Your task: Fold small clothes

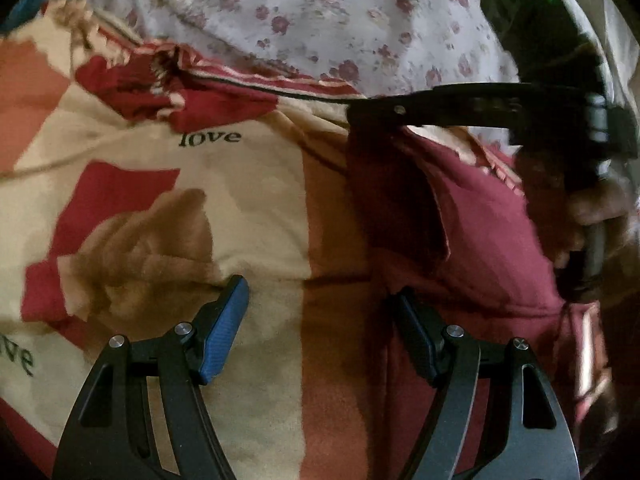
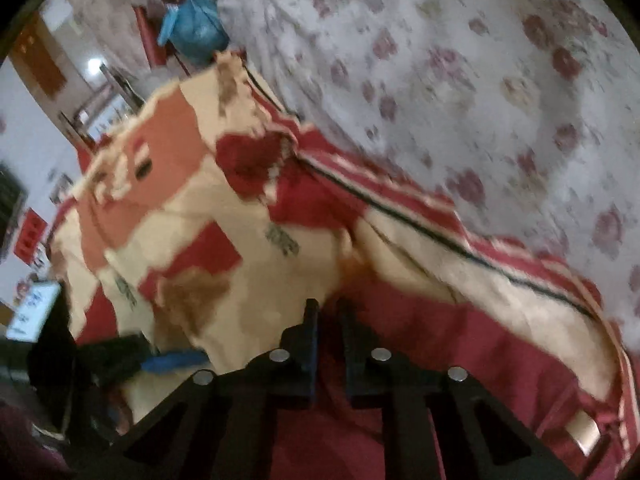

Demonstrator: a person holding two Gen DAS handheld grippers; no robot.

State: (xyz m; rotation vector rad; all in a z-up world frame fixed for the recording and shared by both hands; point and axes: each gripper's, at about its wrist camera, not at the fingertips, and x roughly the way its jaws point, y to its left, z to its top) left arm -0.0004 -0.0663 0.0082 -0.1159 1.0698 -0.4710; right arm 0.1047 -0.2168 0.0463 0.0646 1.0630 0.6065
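Two grippers working one patchwork garment [image 1: 224, 208] spread on the floral bedsheet [image 1: 320, 8]. Left gripper [image 1: 320, 320] hovers right over it, jaws wide apart, nothing in them. Right gripper [image 2: 327, 312] is pinched nearly together on the maroon fabric. Further back sits a blue bag [image 2: 192, 28].

Left hand-held gripper [image 1: 320, 312] gapes wide; right hand-held gripper [image 2: 328, 312] is pinched nearly closed.
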